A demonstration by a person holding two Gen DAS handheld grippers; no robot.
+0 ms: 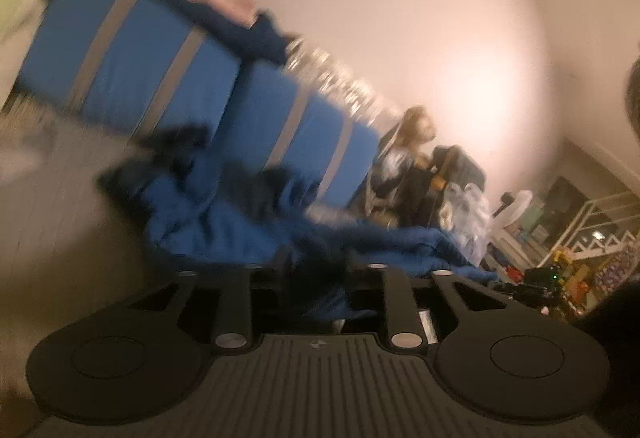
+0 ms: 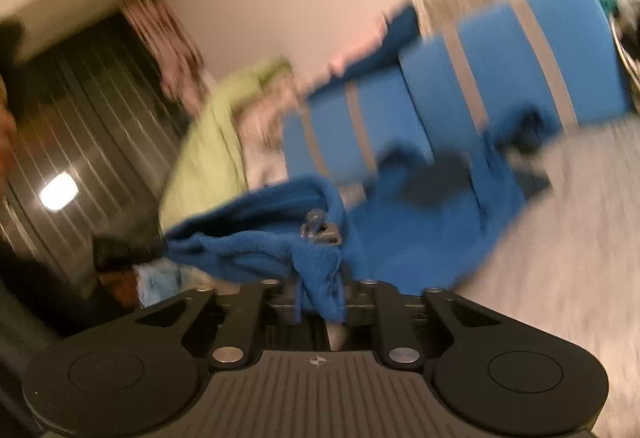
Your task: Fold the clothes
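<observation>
1. The blue fleece garment [image 2: 256, 238] hangs lifted between the two grippers, its lower part trailing down toward the pale plank floor [image 1: 60, 222] in front of a blue mattress with grey stripes [image 1: 160, 77]. A metal zip pull [image 2: 318, 228] shows near the held edge.
2. The right gripper [image 2: 320, 298] has its fingers closed on a bunched fold of the fleece, which runs down between them.
3. The left gripper [image 1: 312, 278] sits buried in the same cloth; its fingers look pinched on it, though blur and dark fabric hide the tips.
4. Judged from this, the step in hand is carrying or shaking the garment out while held at two points. Whether it is being spread for a fold or brought over into one cannot be settled here.
5. The next move likely calls for keeping both grips firm and the edge taut so the loose fleece does not sag or twist.
6. Both grippers point forward and slightly down, tilted against the room; heavy blur suggests quick motion.
</observation>
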